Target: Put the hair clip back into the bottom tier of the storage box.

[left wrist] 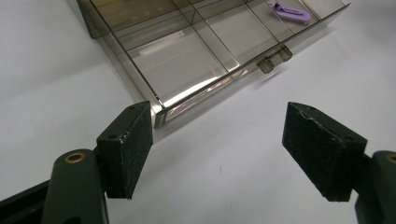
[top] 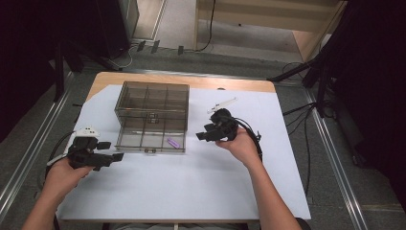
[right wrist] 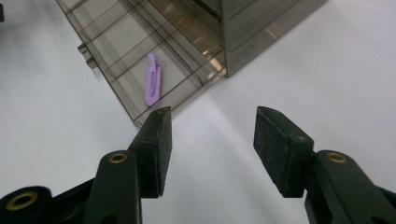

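While apart: clip (right wrist: 153, 79) beyond right tongs (right wrist: 210, 149)

Left forearm: enters from lower left, hand wrapped around left gripper (top: 98, 155) low over the table (top: 201, 191), pointing rightward. Jaws set wide apart, nothing between the pads (left wrist: 135, 149).

Right forearm: enters from bottom centre-right, angled up and leftward, hand clasping right gripper (top: 210, 134), pointing left. Jaws parted, gap bare between the pads (right wrist: 161, 149).

Grippers well apart.
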